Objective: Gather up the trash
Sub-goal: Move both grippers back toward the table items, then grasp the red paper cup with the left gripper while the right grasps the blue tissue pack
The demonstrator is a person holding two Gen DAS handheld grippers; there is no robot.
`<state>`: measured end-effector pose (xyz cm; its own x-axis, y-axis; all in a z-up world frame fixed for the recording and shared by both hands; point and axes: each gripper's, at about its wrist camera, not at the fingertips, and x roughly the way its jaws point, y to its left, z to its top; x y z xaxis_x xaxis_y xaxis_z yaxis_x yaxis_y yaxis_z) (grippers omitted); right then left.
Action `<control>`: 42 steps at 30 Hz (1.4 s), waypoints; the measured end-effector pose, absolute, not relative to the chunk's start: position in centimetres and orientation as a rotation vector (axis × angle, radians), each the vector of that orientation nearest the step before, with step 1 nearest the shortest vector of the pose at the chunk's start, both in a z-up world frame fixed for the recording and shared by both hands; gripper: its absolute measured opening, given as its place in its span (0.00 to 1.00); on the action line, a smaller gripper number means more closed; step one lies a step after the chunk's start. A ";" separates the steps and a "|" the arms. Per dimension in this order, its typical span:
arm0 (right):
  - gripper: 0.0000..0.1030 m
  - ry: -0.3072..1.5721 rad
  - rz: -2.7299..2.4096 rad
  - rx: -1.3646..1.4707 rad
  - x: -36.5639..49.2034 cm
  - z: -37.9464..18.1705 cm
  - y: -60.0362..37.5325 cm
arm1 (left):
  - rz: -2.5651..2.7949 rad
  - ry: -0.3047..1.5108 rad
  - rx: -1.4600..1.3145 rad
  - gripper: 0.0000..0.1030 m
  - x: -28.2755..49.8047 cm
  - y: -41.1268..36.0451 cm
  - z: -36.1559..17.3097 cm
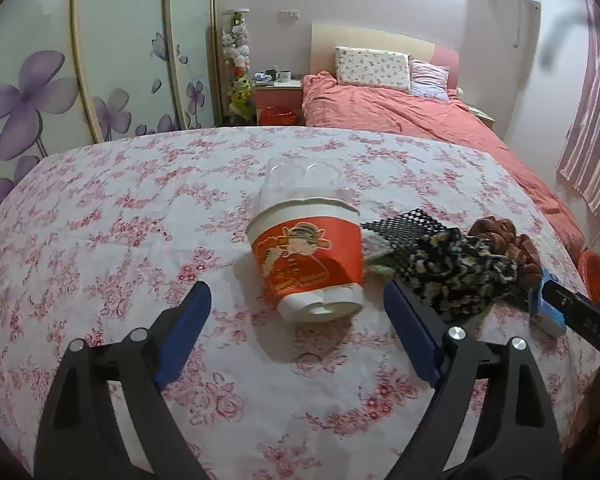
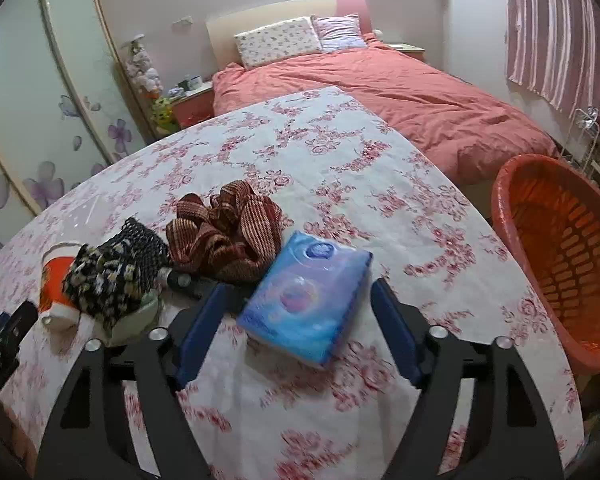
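Left wrist view first: the left gripper [image 1: 298, 300] sits low in the frame, jaws spread wide, nothing between the blue pads. Just ahead, at frame centre, a red-and-white paper cup [image 1: 306, 258] lies on its side on the floral tablecloth [image 1: 100, 208], its crushed base facing the camera. Behind the cup, touching its rim, is a clear plastic tray [image 1: 304, 178]. To the right of the cup comes a black floral cloth [image 1: 452, 268], then a brown striped cloth [image 1: 508, 240] at the right of the frame.

Over to the right wrist view: the cup peeks out at the left edge, half hidden by the black floral cloth. Centre frame, the right gripper [image 2: 296, 300] is also wide open and gripping nothing, its pads flanking the near end of a blue tissue pack [image 2: 306, 294] lying flat on the cloth. At the far right, beyond the table edge, stands an orange basket [image 2: 560, 260].
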<state>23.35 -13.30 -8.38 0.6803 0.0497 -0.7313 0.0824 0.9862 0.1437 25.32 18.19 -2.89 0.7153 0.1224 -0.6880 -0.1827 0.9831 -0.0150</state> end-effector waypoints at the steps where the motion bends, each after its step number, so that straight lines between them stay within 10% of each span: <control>1: 0.75 0.834 -0.034 0.155 23.6 -8.6 -13.0 | 0.170 0.757 -0.086 0.85 25.4 18.3 -3.1; 25: 0.65 0.870 -0.104 0.162 24.2 -9.9 -15.3 | 0.201 0.841 -0.060 0.91 30.8 17.9 -6.0; 31: 0.64 0.870 -0.105 0.157 24.3 -9.9 -15.4 | 0.177 0.882 -0.127 0.73 31.7 18.8 -6.6; 42: 0.51 0.864 -0.071 0.182 23.7 -9.7 -16.2 | 0.166 0.837 -0.138 0.72 30.2 19.0 -5.7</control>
